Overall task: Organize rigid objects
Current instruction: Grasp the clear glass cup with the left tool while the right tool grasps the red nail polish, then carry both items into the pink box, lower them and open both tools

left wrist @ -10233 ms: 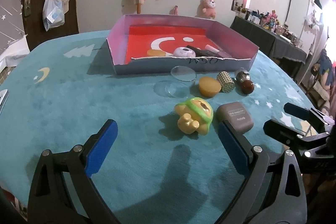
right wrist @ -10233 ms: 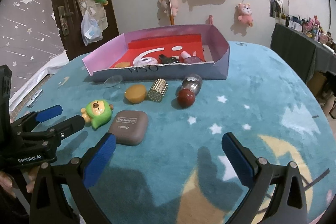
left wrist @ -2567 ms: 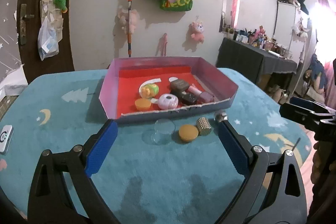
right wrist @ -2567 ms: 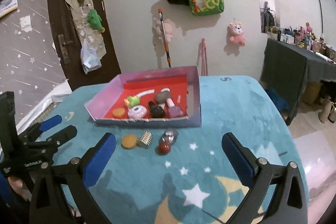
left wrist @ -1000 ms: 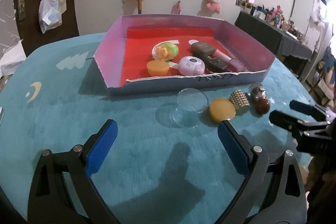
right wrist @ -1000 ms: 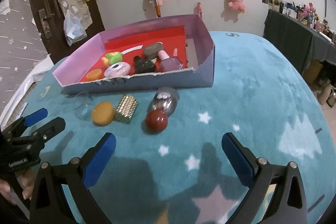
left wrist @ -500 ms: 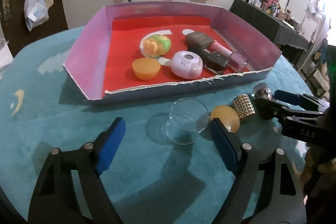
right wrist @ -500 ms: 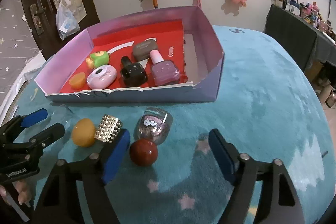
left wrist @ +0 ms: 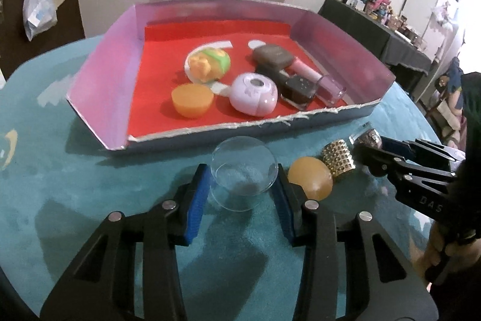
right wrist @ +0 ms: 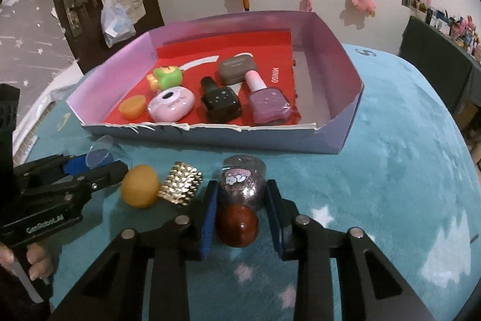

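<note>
Lower centre of each frame: left claw pinching clear dome, right claw pinching glittery bottle with round red cap, both on fuzzy teal tabletop. Beyond, torn-edged box.

A clear plastic dome lies between my left pads; a glittery bottle with dark red ball cap lies between my right.

The near dome looked like clear, glossy plastic. Beside it, the studded cylinder shone metallic gold, rough with bumps. The glitter bottle had a glossy red cap. The teal cloth looked soft and matt; the box looked like smooth card with a torn near edge.
</note>
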The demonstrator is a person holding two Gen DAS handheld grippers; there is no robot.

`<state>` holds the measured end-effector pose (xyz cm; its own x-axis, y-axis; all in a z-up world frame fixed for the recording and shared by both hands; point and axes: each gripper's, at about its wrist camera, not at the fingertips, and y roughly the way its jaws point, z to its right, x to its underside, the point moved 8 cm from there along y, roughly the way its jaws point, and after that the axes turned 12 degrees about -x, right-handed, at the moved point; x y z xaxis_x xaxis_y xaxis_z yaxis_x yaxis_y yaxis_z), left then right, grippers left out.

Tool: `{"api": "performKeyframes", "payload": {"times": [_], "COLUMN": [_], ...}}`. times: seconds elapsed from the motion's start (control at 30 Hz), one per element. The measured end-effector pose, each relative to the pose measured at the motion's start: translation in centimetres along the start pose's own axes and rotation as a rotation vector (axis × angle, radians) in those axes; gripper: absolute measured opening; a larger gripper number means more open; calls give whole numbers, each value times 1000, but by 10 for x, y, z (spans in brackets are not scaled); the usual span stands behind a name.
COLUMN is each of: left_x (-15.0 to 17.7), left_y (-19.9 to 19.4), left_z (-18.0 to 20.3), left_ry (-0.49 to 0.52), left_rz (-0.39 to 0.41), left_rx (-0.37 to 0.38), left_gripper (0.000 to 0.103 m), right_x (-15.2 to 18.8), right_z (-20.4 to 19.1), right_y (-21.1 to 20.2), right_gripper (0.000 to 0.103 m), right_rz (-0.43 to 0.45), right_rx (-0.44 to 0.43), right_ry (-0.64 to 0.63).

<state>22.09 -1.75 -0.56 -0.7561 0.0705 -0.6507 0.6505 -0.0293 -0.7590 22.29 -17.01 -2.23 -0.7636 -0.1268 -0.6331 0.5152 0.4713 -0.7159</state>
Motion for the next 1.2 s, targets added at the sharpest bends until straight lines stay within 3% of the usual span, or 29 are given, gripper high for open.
{"api": "performKeyframes", "payload": {"times": [0.73, 1.0, 1.2], "left_x": [-9, -35, -66], "left_y": [-25, -44, -36], "left_z": [-6, -20, -31], "left_ry": [6, 10, 24], "left_rz": [55, 99, 82], "left_rx": [12, 11, 21], "left_gripper": [39, 39, 39], "right_x": [-2, -18, -50], "right_z": [-1, -7, -5], "right_y": [-11, -28, -35], "right_gripper": [33, 33, 33], "right_rz": [13, 57, 91], "right_rx": [-32, -92, -100], "right_ry": [1, 11, 3]}}
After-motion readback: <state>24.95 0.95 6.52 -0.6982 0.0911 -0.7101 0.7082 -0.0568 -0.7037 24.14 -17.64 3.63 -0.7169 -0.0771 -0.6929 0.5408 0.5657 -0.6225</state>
